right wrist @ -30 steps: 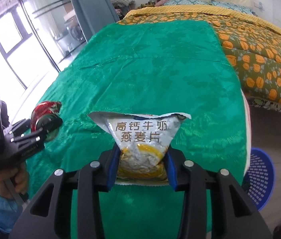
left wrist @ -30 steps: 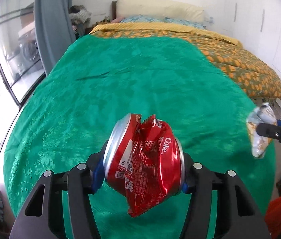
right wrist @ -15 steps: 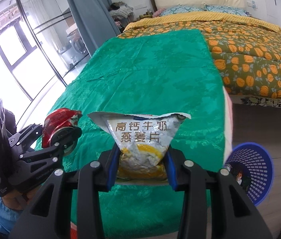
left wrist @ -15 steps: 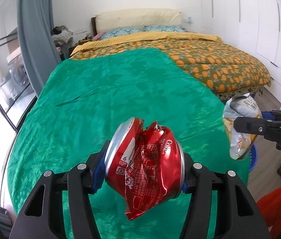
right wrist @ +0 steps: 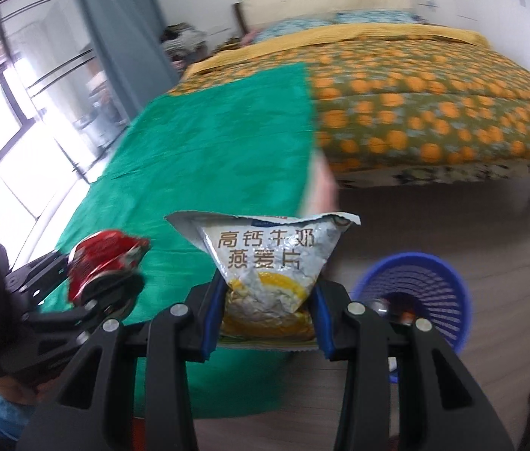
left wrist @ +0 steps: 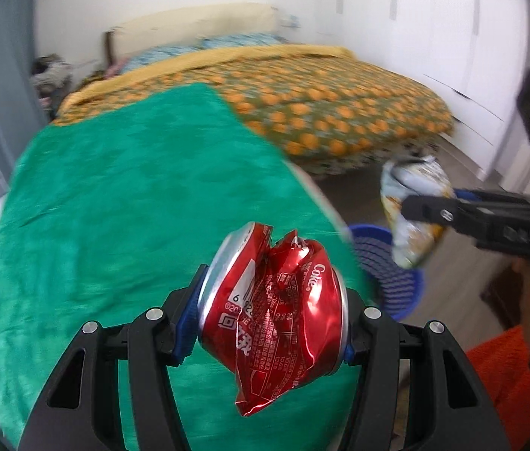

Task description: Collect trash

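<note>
Left jaws pinch a crushed red aluminium cola can; right jaws clamp a crinkled silver oatmeal packet. Carrying step; next, release both over the blue plastic mesh basket.

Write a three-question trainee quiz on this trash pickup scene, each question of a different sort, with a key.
1. True or false: the left gripper is shut on the crushed red can.
2. Multiple choice: the right gripper holds A) a glass bottle, B) a silver snack bag, C) nothing.
3. Fill in: the blue basket stands on the ____, beside the bed with the green cover.

Key: 1 true; 2 B; 3 floor.
</note>
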`<state>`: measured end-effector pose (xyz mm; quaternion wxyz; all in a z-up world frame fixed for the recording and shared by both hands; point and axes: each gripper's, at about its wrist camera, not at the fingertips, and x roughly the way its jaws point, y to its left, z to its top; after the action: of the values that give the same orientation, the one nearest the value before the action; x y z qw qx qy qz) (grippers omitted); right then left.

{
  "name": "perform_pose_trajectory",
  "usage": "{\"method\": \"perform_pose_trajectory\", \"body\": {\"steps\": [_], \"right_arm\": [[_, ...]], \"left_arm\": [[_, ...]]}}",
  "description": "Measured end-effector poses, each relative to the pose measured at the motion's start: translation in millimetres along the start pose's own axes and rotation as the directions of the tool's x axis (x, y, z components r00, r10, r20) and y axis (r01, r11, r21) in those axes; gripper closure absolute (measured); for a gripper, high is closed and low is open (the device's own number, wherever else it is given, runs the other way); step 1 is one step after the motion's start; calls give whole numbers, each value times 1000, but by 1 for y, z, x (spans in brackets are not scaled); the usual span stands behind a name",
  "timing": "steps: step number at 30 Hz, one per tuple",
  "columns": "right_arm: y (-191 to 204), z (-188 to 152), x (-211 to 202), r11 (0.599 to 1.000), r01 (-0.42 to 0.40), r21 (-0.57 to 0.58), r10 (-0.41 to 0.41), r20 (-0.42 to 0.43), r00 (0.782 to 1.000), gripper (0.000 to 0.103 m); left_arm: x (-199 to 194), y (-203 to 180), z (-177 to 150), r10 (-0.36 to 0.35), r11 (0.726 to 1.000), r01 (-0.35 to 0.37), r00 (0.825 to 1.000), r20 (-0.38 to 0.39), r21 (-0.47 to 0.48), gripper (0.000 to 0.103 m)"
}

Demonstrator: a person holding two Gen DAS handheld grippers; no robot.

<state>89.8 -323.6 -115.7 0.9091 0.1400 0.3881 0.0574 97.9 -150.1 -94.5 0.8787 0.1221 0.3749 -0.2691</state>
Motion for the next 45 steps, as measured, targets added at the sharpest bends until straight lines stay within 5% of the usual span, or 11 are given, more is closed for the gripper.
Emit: {"method": "perform_pose_trajectory", "body": {"steps": [7, 14, 20, 21, 23, 29, 34, 40, 45], "right_arm": [[-119, -17, 12, 972, 152, 179, -143, -63, 988, 64], [-202, -33, 49, 934, 186, 305, -152, -134, 979, 64], [-244, -41, 87, 907, 177, 382, -126, -156, 980, 60], [-248, -41, 92, 903, 165, 397, -112, -154, 982, 56], [-261, -46, 95, 887, 156, 434, -106, -137, 985, 20], [-270, -44, 60, 857, 179, 483, -172, -60, 983, 13], [-253, -35, 21, 866, 228, 445, -243, -23, 970, 5], [-209, -48, -41, 878, 346, 332, -363, -10, 932, 5], [-172, -74, -73, 894, 337, 296, -364, 40, 931, 5]], "left_arm": [[58, -90, 14, -130, 987, 139, 986, -100, 85, 46], [146, -152, 21, -172, 976, 196, 962, -211, 96, 46], [211, -162, 23, -191, 976, 210, 947, -258, 51, 43], [219, -160, 25, -191, 977, 209, 945, -265, 43, 40], [229, -158, 27, -176, 982, 187, 950, -259, 21, 26], [199, -152, 32, -172, 985, 172, 968, -182, -18, 17], [134, -162, 32, -120, 992, 121, 992, -36, 35, 8], [75, -170, 17, -149, 986, 149, 989, -3, 78, 5], [43, -168, 4, -97, 993, 93, 994, 53, 75, 5]]}}
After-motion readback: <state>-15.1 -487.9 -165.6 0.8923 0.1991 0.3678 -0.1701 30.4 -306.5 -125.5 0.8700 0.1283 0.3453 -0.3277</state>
